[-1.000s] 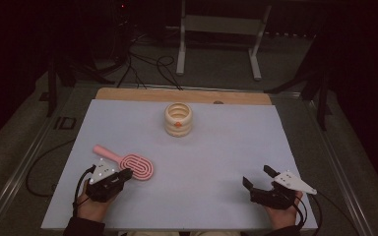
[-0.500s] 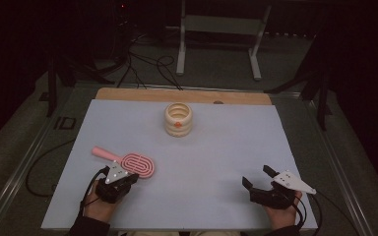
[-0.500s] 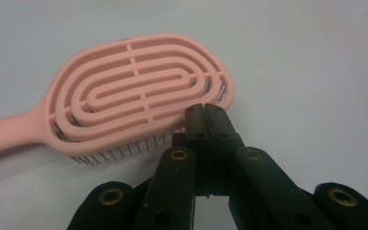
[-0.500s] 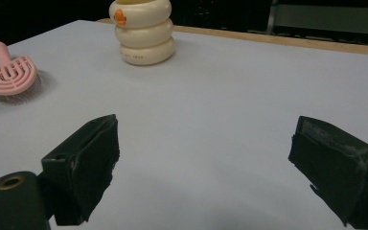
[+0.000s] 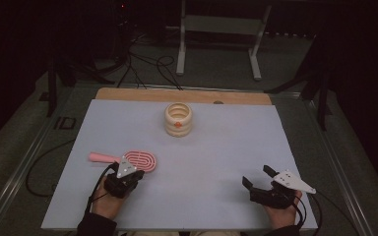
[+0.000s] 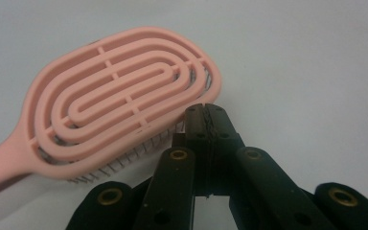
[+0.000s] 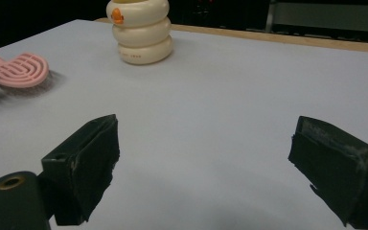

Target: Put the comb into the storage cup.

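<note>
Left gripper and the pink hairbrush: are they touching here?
Cannot tell. In the left gripper view the left gripper, jaws shut, meets the pink hairbrush head's edge in the picture, with neither contact nor gap plainly shown.

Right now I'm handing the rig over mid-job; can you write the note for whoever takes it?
Left gripper: jaws shut, empty, tips at the edge of the pink hairbrush; contact unclear.
Right gripper: jaws open, empty, low over the table's near right part.
Hairbrush lies bristles down on the white table, near left. Cream ringed container stands upright mid-back.
Done: nothing gripped.
Left: probably open the jaws and take the brush.
</note>
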Motion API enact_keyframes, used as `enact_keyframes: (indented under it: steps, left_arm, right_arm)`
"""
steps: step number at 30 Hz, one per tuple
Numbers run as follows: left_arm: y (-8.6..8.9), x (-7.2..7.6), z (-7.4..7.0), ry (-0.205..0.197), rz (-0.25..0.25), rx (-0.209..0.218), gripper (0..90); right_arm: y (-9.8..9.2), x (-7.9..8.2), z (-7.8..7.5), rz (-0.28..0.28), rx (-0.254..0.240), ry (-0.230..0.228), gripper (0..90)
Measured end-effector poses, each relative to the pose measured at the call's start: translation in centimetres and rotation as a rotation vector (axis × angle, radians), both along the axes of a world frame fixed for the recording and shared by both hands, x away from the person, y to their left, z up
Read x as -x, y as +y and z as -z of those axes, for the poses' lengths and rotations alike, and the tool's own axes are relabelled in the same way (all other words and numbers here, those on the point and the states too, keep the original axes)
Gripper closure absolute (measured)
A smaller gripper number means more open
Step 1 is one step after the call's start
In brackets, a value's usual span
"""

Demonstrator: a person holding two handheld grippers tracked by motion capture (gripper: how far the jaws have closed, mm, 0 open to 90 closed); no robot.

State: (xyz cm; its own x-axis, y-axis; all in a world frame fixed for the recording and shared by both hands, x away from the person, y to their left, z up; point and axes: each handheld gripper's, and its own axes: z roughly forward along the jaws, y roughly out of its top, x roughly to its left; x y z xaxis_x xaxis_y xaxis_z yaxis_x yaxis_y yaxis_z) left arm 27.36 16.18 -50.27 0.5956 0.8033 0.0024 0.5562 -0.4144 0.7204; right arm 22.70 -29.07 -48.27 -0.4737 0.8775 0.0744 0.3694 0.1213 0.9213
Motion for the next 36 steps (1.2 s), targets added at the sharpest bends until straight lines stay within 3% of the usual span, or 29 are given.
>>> enact_keyframes:
  steps: [13, 17, 19, 25, 26, 36]
  left_arm:
    - [-0.9, -3.2, -0.2, -0.001, -0.071, 0.001, 89.9]
    - [-1.0, -3.5, -0.3, 0.002, -0.076, 0.002, 89.9]
    - [-1.2, -4.5, -0.6, 0.006, -0.089, -0.015, 89.9]
    - [-1.2, -5.7, -0.6, 0.019, -0.112, -0.012, 89.7]
    - [-1.1, -6.4, -0.6, 0.026, -0.134, -0.001, 89.7]
    - [-0.8, -7.7, -0.6, 0.054, -0.186, 0.015, 88.7]
  right_arm:
    - [-0.5, 0.0, 0.0, 0.014, -0.011, 0.003, 9.3]
    - [-0.5, 0.0, 0.0, 0.015, -0.010, 0.003, 9.4]
    - [-0.4, 0.0, 0.0, 0.011, -0.008, 0.003, 9.3]
    - [-0.5, 0.0, 0.0, 0.014, -0.012, 0.004, 9.3]
    - [-0.5, 0.0, 0.0, 0.014, -0.012, 0.004, 9.4]
    - [-0.6, 0.0, 0.0, 0.016, -0.018, 0.005, 9.3]
